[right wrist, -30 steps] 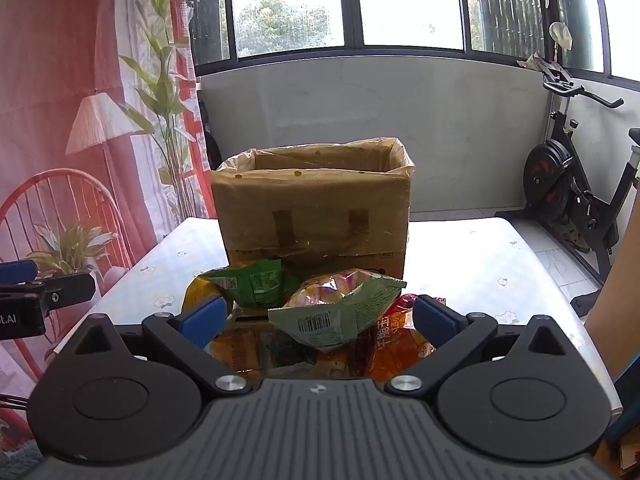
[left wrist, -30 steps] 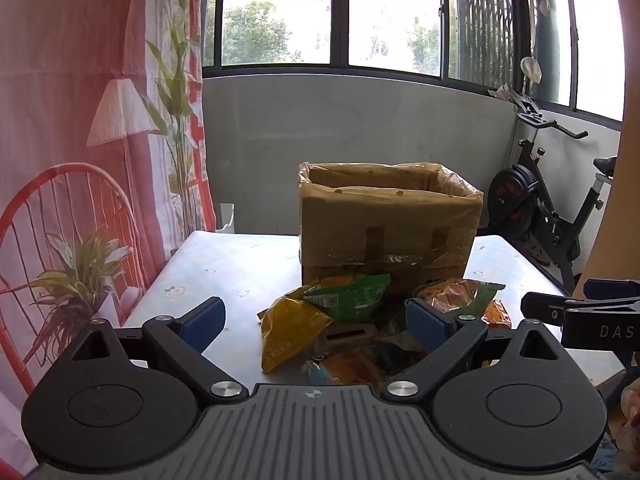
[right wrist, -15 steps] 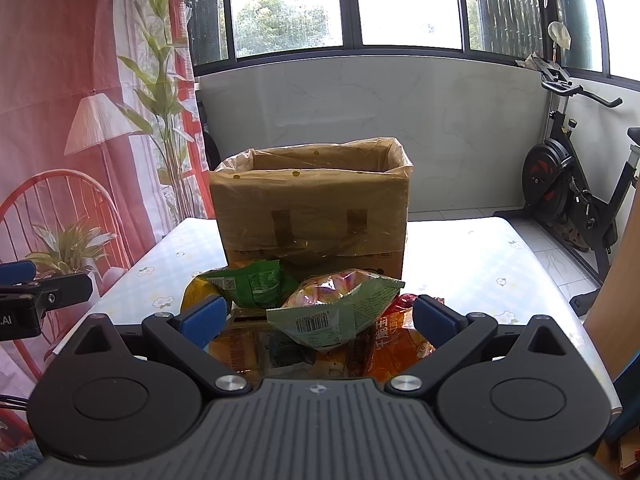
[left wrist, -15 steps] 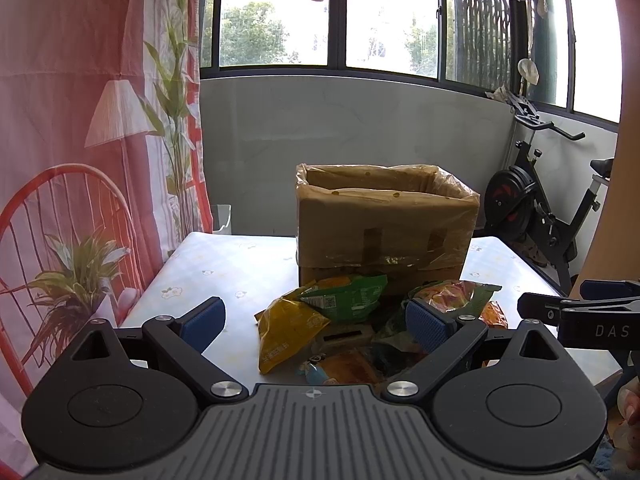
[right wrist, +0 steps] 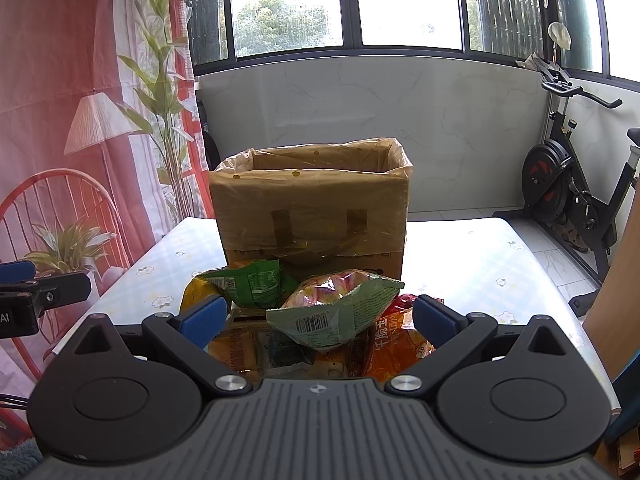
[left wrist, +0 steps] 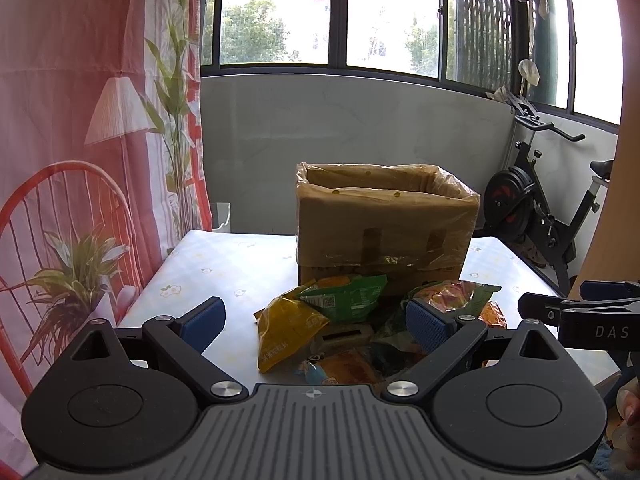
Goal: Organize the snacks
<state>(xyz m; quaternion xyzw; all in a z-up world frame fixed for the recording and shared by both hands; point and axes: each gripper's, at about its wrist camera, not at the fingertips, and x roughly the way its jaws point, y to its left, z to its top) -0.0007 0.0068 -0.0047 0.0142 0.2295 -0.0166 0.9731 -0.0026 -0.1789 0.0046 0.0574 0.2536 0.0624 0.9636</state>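
A pile of snack packets lies on the table in front of a plastic-lined cardboard box [left wrist: 384, 224] [right wrist: 312, 208]. In the left wrist view a yellow packet [left wrist: 286, 330] and a green packet [left wrist: 346, 296] lie between the spread fingers. My left gripper [left wrist: 314, 322] is open, above the near edge of the pile. In the right wrist view a pale green packet with a barcode [right wrist: 340, 304] sits on top, with an orange-red packet [right wrist: 400, 344] beside it. My right gripper [right wrist: 318, 320] is open too, holding nothing.
The table [left wrist: 224, 264] has a white flowered cloth, bare on its left and right parts. An exercise bike [right wrist: 568, 196] stands at the right by the wall. A red printed curtain [left wrist: 80, 140] hangs on the left. The other gripper shows at each view's edge.
Both grippers stay open over the pile. The left wrist view has tilted slightly upward; the packets have not moved.
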